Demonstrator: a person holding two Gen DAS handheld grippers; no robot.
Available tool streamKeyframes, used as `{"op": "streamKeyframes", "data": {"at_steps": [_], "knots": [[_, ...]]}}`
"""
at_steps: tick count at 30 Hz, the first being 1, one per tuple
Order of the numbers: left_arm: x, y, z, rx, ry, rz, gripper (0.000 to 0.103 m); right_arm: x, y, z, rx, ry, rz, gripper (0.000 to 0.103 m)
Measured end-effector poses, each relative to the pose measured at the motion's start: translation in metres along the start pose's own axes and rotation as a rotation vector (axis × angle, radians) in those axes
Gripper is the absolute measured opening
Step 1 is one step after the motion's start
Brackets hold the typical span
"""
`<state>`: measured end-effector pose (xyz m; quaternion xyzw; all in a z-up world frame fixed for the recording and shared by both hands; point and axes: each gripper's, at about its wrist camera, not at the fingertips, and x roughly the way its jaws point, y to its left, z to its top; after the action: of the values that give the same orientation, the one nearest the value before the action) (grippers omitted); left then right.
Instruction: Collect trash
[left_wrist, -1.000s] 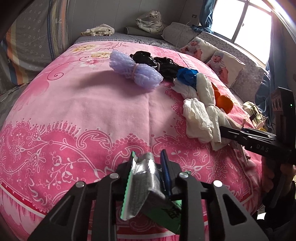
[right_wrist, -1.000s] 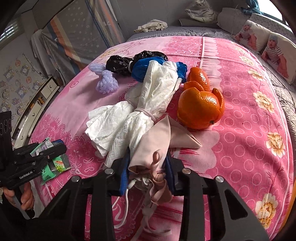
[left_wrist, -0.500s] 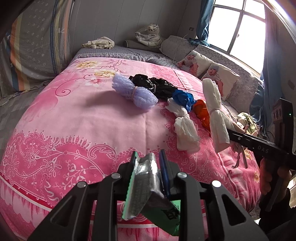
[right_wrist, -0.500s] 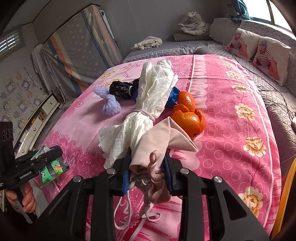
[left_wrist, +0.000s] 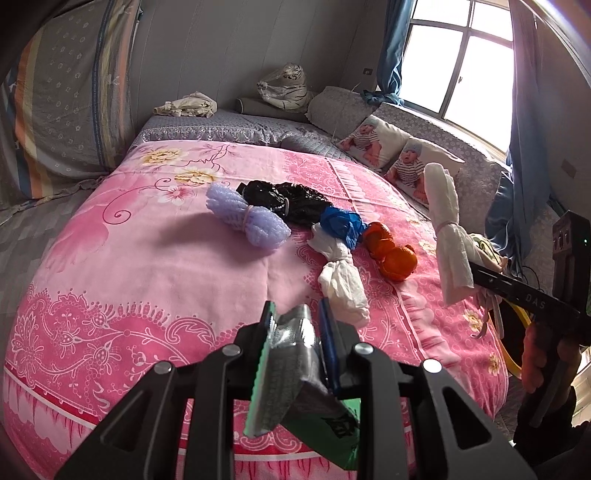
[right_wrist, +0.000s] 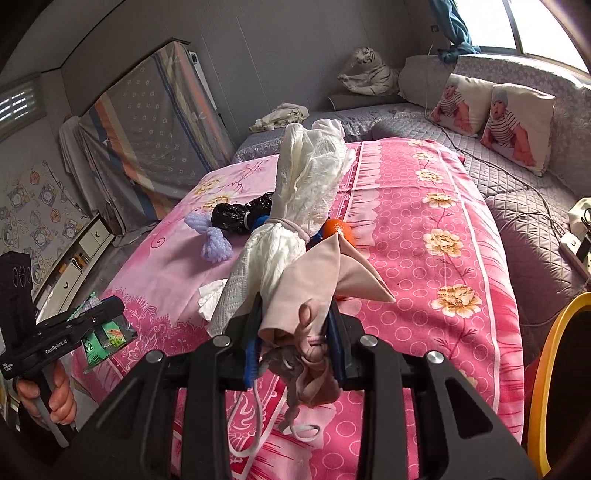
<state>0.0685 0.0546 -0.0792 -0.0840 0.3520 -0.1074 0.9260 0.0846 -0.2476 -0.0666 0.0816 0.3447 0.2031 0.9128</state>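
While both grippers hold trash above the pink bed (left_wrist: 147, 266)

Left gripper (left_wrist: 295, 328) fingers pinch a green wrapper (left_wrist: 284, 380); right gripper (right_wrist: 295, 321) fingers clamp a beige mask (right_wrist: 321, 280) and white tied bundle (right_wrist: 303, 192).

Pink floral bed (left_wrist: 147, 266) bears purple net bundle (left_wrist: 247, 219), black bag (left_wrist: 291, 203), white bundle (left_wrist: 341, 280), orange peel (left_wrist: 393, 253)

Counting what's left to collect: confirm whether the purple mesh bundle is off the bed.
No, the purple mesh bundle lies on the pink bedspread, beside the black plastic bag.
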Motion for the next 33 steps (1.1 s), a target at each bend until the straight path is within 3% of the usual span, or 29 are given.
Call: {"op": "streamKeyframes", "data": {"at_steps": [33], "knots": [[-0.01,-0.071,0.03,0.134,-0.076,-0.118,0.023,-0.08,-0.027,0.006,0.081,-0.171,-0.076,0.029]]}}
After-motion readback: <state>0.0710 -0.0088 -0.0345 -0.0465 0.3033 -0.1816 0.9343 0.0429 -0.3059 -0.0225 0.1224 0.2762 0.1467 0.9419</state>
